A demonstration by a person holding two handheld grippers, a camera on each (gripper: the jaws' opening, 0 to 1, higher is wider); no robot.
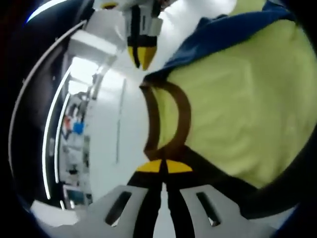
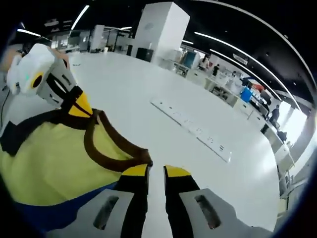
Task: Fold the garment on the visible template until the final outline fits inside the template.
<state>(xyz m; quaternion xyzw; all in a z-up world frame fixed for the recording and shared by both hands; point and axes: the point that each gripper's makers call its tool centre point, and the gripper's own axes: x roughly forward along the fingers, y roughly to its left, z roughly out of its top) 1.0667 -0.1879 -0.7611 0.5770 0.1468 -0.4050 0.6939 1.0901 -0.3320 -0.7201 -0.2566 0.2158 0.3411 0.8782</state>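
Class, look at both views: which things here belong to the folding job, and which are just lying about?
Belong to the job:
yellow garment with its brown collar
left claw, shut on the collar
right claw, at the collar's edge

Just lying about:
long white strip on the white table

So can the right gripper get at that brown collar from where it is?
Probably yes. The right gripper already sits at the brown collar of the yellow shirt, one tip on the fabric's edge, with nothing between them. The left gripper is at the collar's other end, out of its way.
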